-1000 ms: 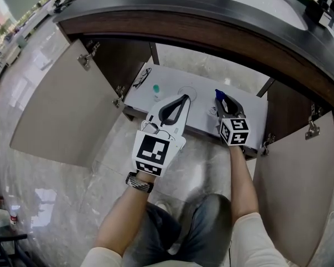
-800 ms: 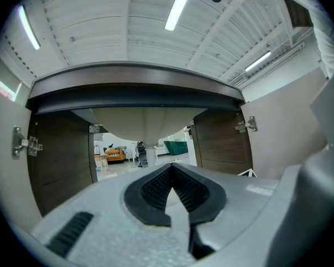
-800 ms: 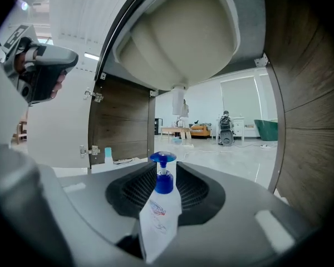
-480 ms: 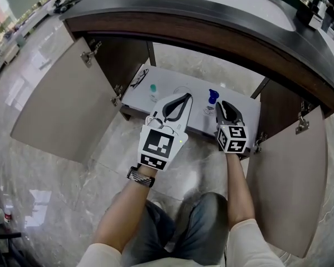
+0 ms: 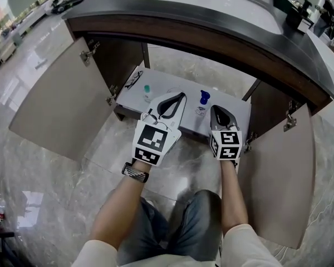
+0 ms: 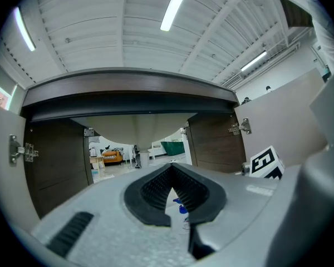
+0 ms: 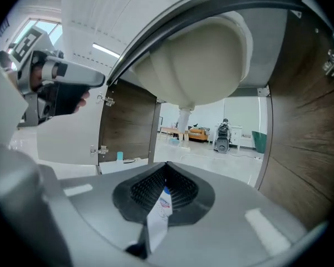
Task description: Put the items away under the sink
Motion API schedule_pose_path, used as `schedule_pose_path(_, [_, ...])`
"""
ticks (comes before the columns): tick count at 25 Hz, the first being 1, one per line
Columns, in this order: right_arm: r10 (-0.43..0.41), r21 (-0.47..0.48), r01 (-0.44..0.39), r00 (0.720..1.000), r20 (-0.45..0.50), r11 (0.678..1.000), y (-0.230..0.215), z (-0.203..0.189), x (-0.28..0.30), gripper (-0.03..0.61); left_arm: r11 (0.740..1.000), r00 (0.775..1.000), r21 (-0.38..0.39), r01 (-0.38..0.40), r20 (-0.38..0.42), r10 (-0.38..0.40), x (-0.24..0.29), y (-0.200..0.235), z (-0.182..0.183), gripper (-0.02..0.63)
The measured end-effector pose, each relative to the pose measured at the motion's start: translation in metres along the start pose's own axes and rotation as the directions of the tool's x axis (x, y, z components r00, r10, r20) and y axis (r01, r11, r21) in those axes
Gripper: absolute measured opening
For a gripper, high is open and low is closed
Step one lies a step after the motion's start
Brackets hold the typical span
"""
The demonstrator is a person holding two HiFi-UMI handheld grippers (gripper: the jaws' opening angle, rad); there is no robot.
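Right claw (image 5: 214, 109) clamps a white tube (image 7: 157, 218), left claw (image 5: 182, 96) closed empty (blue-capped bottle (image 5: 203, 98) on shelf (image 5: 239, 113) between them)

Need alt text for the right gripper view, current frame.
Right tongs shut on a flat white printed packet, pointing into the open cabinet under the pale sink bowl. A teal-capped bottle stands on the shelf at left.

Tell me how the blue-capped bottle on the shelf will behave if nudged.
The blue-capped bottle looks small and clear-bodied, so it is probably light. Standing upright and narrow on the smooth white shelf, it would likely slide or tip over.
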State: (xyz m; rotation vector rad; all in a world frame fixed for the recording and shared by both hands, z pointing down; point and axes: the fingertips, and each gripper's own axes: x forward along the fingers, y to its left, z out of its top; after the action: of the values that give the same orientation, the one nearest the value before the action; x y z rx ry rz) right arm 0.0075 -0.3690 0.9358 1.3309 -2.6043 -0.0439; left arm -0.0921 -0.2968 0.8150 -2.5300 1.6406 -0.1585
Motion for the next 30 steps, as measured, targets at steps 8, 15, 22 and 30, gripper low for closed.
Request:
schedule_pose_path(8, [0.042, 0.003, -0.042, 0.998, 0.045, 0.999, 0.015, 0.042, -0.033, 0.006, 1.000, 1.000, 0.006, 0.025, -0.002, -0.025, -0.006, -0.005, 0.003, 0.000])
schedule_pose_path(15, [0.050, -0.012, -0.049, 0.997, 0.065, 0.999, 0.017, 0.076, -0.057, 0.006, 0.999, 0.999, 0.001, 0.033, 0.005, -0.033, -0.012, -0.003, 0.007, 0.000])
schedule_pose_path(22, [0.076, -0.040, -0.072, 0.991, 0.108, 0.997, 0.026, 0.113, -0.074, 0.006, 0.998, 0.999, 0.038, 0.041, 0.030, -0.042, -0.022, -0.011, 0.023, 0.002])
schedule_pose_path(30, [0.098, -0.052, -0.091, 0.983, 0.155, 0.994, 0.037, 0.138, -0.080, 0.006, 0.999, 0.997, 0.043, -0.017, 0.073, 0.014, -0.036, 0.009, 0.039, 0.001])
